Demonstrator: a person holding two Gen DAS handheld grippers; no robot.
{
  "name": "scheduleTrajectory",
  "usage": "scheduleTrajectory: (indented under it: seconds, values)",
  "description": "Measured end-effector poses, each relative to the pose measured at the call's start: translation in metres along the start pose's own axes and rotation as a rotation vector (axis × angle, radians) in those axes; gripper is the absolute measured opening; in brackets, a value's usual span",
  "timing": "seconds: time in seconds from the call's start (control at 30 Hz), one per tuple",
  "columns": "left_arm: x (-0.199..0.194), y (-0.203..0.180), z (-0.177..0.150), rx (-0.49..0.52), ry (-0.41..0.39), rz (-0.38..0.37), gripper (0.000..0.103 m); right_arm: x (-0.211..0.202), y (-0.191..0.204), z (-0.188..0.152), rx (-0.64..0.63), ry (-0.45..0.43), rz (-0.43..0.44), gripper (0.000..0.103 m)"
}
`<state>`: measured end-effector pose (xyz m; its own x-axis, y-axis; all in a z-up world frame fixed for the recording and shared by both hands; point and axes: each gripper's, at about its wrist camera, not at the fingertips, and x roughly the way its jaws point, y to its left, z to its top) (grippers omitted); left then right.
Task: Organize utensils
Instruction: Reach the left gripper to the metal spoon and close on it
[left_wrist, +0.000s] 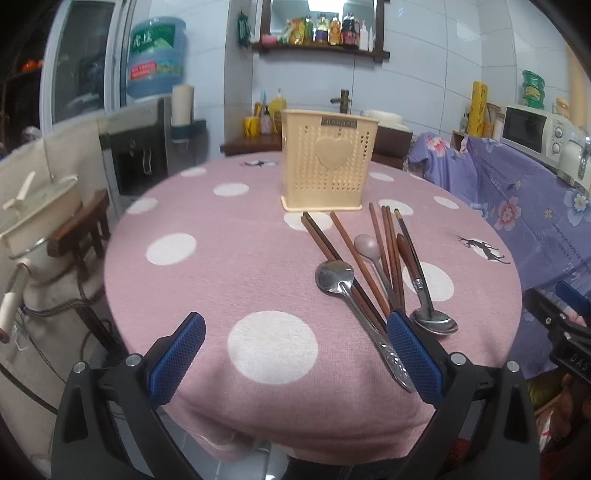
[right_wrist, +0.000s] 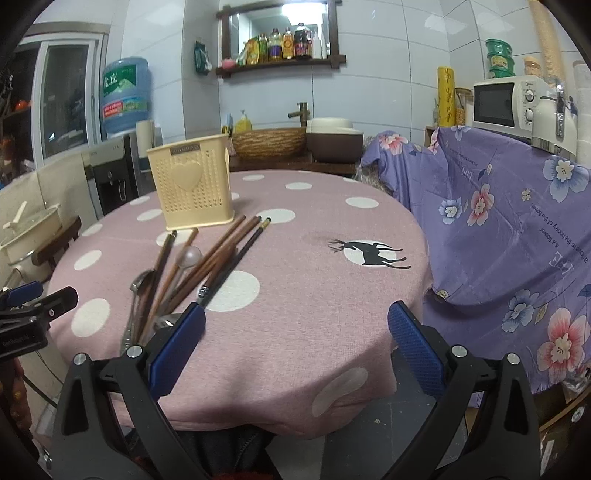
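Observation:
A cream plastic utensil holder (left_wrist: 328, 166) with a heart on its front stands upright at the far side of the round pink polka-dot table (left_wrist: 207, 258); it also shows in the right wrist view (right_wrist: 192, 188). In front of it lie several wooden chopsticks (left_wrist: 351, 247), a steel spoon (left_wrist: 334, 277), a pink spoon (left_wrist: 367, 245) and a wood-handled spoon (left_wrist: 434, 321). The pile shows in the right wrist view (right_wrist: 207, 258). My left gripper (left_wrist: 295, 332) is open and empty, its right finger beside the steel spoon's handle. My right gripper (right_wrist: 295, 325) is open and empty, right of the pile.
A purple floral cloth (right_wrist: 517, 229) covers furniture right of the table, with a microwave (right_wrist: 498, 105) and kettle on it. A water dispenser (left_wrist: 144, 155) and a pot (left_wrist: 40, 210) on a stool stand at the left. A sink counter (right_wrist: 291, 147) is behind the table.

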<state>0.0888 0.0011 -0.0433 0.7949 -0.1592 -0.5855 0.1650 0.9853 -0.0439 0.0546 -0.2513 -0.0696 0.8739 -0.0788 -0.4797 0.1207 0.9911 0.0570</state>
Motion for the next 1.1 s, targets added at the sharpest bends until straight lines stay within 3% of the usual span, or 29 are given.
scheduleTrajectory:
  seconds: [0.27,0.53,0.8,1.0,1.1]
  values:
    - [0.029,-0.002,0.021,-0.002,0.061,-0.048,0.084,0.045,0.0,0.019,-0.004,0.107,0.057,0.097]
    - [0.068,-0.018,0.033,0.005,0.196,-0.113,0.058,0.061,0.011,0.031,-0.032,0.12,0.06,0.096]
    - [0.093,-0.023,0.034,0.01,0.282,-0.113,0.03,0.064,0.018,0.032,-0.051,0.127,0.076,0.096]
    - [0.094,-0.006,0.039,-0.057,0.293,-0.16,0.018,0.068,0.02,0.034,-0.053,0.127,0.082,0.096]
    - [0.098,0.014,0.041,-0.145,0.308,-0.231,0.014,0.073,0.022,0.037,-0.057,0.136,0.099,0.093]
